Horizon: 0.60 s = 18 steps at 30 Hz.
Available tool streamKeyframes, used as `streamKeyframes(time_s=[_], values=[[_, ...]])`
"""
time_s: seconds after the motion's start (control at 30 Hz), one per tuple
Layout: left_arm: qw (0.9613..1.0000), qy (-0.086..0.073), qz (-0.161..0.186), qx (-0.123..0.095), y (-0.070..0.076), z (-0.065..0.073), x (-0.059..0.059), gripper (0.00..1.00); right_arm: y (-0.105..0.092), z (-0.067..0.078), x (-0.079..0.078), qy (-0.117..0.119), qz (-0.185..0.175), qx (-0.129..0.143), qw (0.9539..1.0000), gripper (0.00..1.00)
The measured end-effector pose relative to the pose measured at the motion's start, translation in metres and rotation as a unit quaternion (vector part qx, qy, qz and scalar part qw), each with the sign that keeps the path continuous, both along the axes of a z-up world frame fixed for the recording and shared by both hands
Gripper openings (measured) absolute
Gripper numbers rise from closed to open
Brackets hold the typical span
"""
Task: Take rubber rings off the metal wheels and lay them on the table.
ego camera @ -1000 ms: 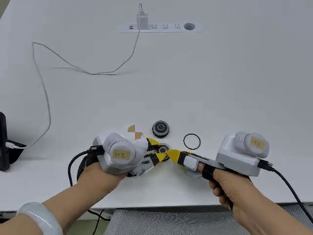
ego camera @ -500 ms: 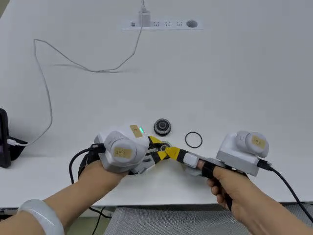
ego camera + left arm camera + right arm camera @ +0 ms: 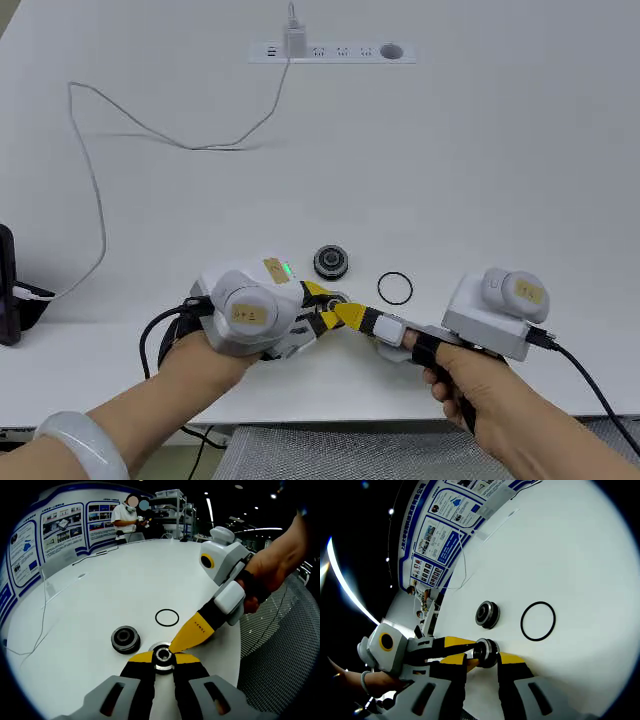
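Left gripper [image 3: 163, 659] fingers clamp the wheel [image 3: 487, 652] by the near edge of the worktop [image 3: 450, 150]. Right gripper [image 3: 345, 313] points in from the right, fingers pressed together, tips at the wheel's rim; whether they pinch rubber, I can't tell.

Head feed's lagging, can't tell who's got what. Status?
Left gripper shut on wheel. Right gripper at its rim, jaws unclear. One ring on table, second wheel beside it. Nothing in the way.

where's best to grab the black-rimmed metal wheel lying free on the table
Probably across its round outer rim, jaws coming down from above: the black-rimmed metal wheel lies flat, hub up, well apart from the loose black rubber ring.
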<state>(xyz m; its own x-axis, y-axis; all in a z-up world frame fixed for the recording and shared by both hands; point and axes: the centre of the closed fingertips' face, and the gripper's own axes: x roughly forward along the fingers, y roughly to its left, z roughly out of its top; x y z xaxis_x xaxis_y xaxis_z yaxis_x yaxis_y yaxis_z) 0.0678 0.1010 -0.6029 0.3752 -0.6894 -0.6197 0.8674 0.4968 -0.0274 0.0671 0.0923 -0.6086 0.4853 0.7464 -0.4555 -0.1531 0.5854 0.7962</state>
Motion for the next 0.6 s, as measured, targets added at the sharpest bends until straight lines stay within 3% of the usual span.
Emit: streamKeyframes(time_s=[0.43, 0.47, 0.6], values=[[1.0, 0.001, 0.004, -0.002, 0.0006, -0.0001, 0.0009, 0.13, 0.0046, 0.0046, -0.0012, 0.005, 0.0, 0.016, 0.9999, 0.32], [1.0, 0.001, 0.004, -0.002, 0.0006, -0.0001, 0.0009, 0.13, 0.0074, 0.0084, -0.003, 0.006, 0.004, 0.027, 0.9996, 0.29], [1.0, 0.001, 0.005, -0.002, 0.0011, 0.0, 0.001, 0.13, 0.0073, 0.0073, -0.0021, 0.004, 0.002, 0.019, 0.9998, 0.31]])
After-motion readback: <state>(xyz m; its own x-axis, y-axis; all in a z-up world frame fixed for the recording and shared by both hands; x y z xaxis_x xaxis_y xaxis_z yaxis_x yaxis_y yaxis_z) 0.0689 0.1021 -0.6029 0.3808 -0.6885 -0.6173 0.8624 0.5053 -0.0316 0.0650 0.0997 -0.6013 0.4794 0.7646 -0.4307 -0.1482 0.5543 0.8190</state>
